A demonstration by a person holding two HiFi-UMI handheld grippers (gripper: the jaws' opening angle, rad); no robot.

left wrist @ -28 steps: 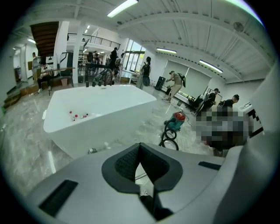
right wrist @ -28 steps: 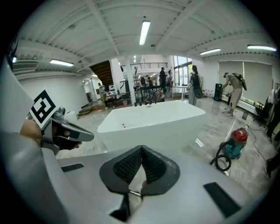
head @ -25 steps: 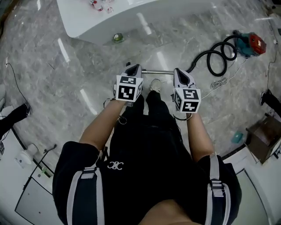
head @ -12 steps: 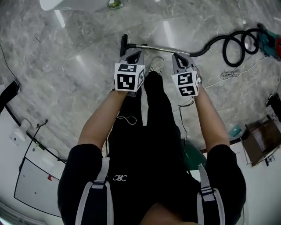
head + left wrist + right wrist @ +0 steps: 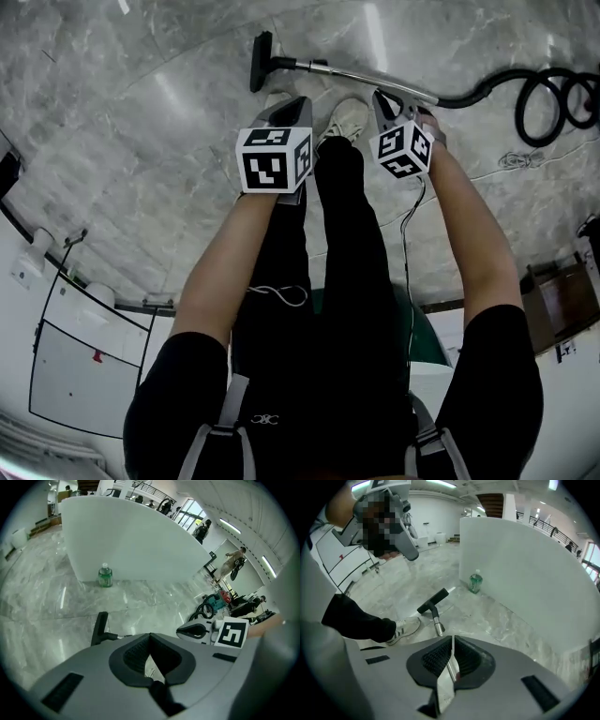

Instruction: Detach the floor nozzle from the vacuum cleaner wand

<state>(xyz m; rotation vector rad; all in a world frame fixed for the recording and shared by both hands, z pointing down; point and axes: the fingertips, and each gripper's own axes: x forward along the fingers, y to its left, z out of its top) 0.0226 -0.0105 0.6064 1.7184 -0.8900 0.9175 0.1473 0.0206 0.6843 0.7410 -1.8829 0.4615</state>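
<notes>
The vacuum lies on the marble floor: a black floor nozzle point(image 5: 261, 61) joined to a silver wand point(image 5: 366, 78) that runs right into a black hose point(image 5: 553, 94). My left gripper point(image 5: 298, 101) hangs shut and empty just this side of the nozzle, which shows ahead of it point(image 5: 100, 629). My right gripper point(image 5: 378, 94) is shut over the wand's middle, holding nothing. In the right gripper view the wand point(image 5: 437, 623) runs from the nozzle point(image 5: 432, 601) down behind the closed jaws point(image 5: 452, 644). In the left gripper view the jaws point(image 5: 150, 641) meet, with only floor beyond.
My white shoes point(image 5: 349, 117) stand just short of the wand. A green bottle point(image 5: 105, 575) stands at the foot of a curved white counter point(image 5: 136, 541). The hose coils toward a teal vacuum body point(image 5: 216, 603). A loose cord point(image 5: 511, 159) and a cardboard box point(image 5: 562, 300) lie right.
Both grippers have dropped toward the floor, staying shut, as the person bends over. The nozzle and wand now lie right in front of the fingertips. The vacuum has not moved.
</notes>
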